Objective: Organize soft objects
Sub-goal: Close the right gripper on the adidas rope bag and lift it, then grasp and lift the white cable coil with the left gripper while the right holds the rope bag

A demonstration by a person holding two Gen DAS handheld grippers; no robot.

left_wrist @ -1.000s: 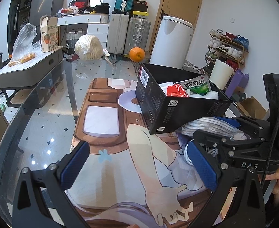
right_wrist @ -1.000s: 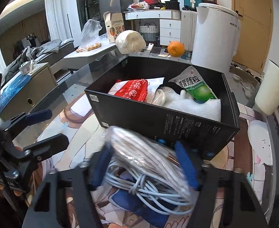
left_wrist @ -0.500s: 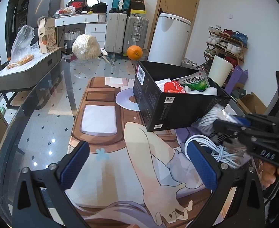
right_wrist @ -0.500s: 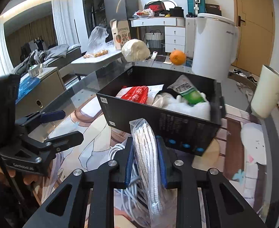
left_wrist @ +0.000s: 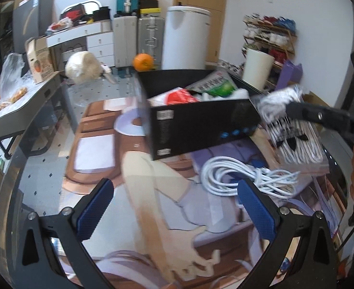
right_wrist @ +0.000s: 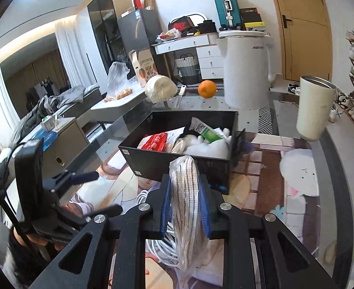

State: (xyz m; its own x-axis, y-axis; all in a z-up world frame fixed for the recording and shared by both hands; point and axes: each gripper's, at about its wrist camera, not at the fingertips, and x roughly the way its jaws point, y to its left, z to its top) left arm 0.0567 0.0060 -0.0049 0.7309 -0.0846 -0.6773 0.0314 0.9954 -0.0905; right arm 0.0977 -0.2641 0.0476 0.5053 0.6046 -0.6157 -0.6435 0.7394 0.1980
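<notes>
My right gripper (right_wrist: 185, 192) is shut on a clear plastic bag of white striped cloth (right_wrist: 185, 200), held in the air just in front of the black box (right_wrist: 177, 166). The bag also shows in the left wrist view (left_wrist: 294, 130), hanging at the box's right end (left_wrist: 201, 130). The box holds a red packet (right_wrist: 155, 142), a green-and-white pouch (right_wrist: 207, 132) and white padding. A coil of white cable (left_wrist: 239, 175) lies on the printed mat below the bag. My left gripper (left_wrist: 174, 207) is open and empty, low over the mat in front of the box.
An orange (left_wrist: 143, 61), a white wrapped bundle (left_wrist: 83, 67) and a knife-like tool (right_wrist: 180, 91) lie on the glass table behind the box. A white bin (right_wrist: 245, 69) and a cream cup-shaped bin (right_wrist: 315, 108) stand beyond the table's edge. A grey side table (left_wrist: 15, 106) is at the left.
My right gripper closed on the bagged cloth and lifted it from the mat up beside the box. The cable coil stayed on the mat. My left gripper stayed open.
</notes>
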